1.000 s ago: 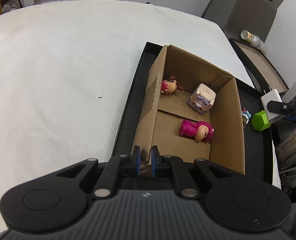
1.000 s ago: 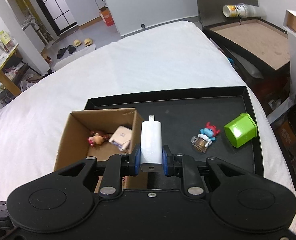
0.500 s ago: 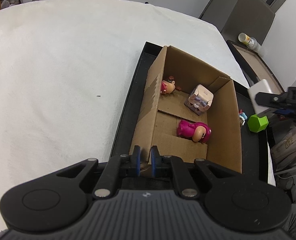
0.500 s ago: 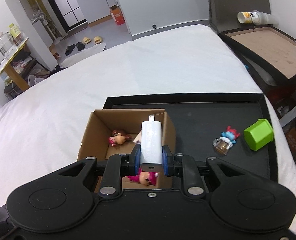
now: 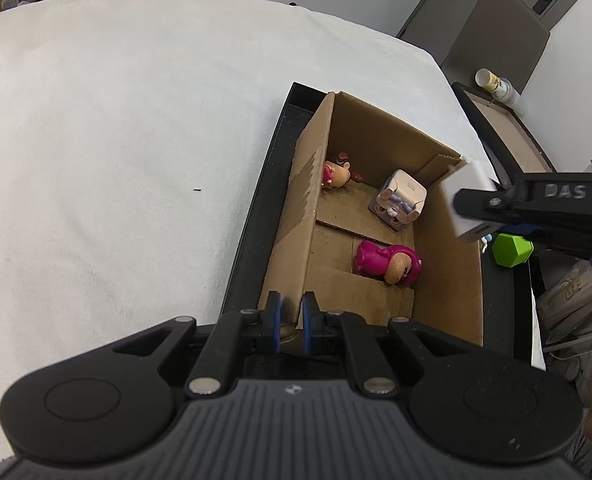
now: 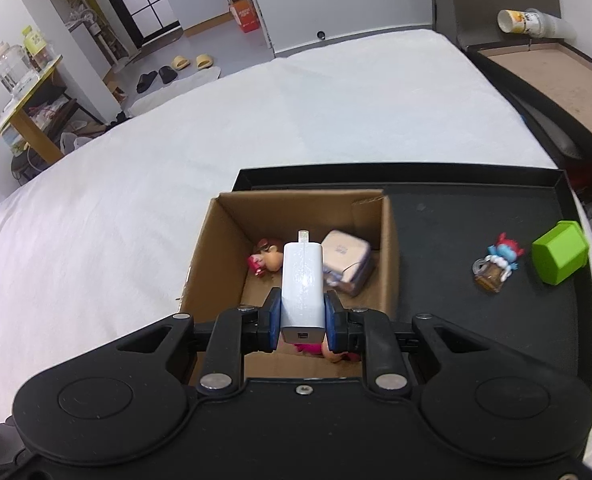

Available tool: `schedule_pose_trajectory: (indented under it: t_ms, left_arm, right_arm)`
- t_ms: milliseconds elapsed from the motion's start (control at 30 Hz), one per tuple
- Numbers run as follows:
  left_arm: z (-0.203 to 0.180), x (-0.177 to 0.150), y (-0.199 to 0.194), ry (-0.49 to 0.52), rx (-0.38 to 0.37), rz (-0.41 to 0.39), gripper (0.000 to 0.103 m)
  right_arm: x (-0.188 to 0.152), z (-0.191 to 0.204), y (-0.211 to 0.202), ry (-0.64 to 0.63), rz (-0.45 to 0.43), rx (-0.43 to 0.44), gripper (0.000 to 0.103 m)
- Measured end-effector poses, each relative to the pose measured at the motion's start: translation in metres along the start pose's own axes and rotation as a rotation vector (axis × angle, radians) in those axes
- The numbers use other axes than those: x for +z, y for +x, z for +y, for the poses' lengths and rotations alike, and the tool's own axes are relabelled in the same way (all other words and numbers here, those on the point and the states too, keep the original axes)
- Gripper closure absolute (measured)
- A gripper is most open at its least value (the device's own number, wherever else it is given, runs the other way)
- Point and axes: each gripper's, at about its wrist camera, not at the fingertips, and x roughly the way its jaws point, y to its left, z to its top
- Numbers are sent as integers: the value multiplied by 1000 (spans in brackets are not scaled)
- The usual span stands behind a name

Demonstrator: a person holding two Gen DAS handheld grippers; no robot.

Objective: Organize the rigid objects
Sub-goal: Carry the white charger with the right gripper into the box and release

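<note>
White charger (image 6: pixel 302 284) clenched in right gripper (image 6: pixel 302 320), above cardboard box (image 6: pixel 215 252) rim.

Black plastic gripper (image 6: pixel 302 322) bodies, blue pads (image 6: pixel 272 323), silver screws, "DAS" lettering.

Left gripper (image 5: pixel 289 320) pinching near wall of cardboard box (image 5: pixel 302 208); box on black tray (image 5: pixel 251 236) over white cloth (image 5: pixel 115 140); inside, pink doll (image 5: pixel 388 262) near, pale cube toy (image 5: pixel 400 200) and small figure (image 5: pixel 336 174) far; right gripper (image 5: pixel 476 210) holding white charger (image 5: pixel 466 200) over box's right wall; green block (image 5: pixel 512 249) beyond.
</note>
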Motion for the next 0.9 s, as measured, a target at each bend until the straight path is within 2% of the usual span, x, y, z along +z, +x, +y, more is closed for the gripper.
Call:
schedule_pose_trajectory:
  t_ms: [467, 667, 900]
  left_arm:
    - [10, 2, 0, -22, -33, 4, 93]
    - [12, 2, 0, -31, -40, 5, 93]
    - [10, 2, 0, -31, -31, 5, 92]
  right_arm:
    - [-4, 27, 36, 13, 75, -1, 82]
    - [4, 36, 41, 9, 65, 23, 78]
    - [-2, 28, 35, 44, 77, 56, 78]
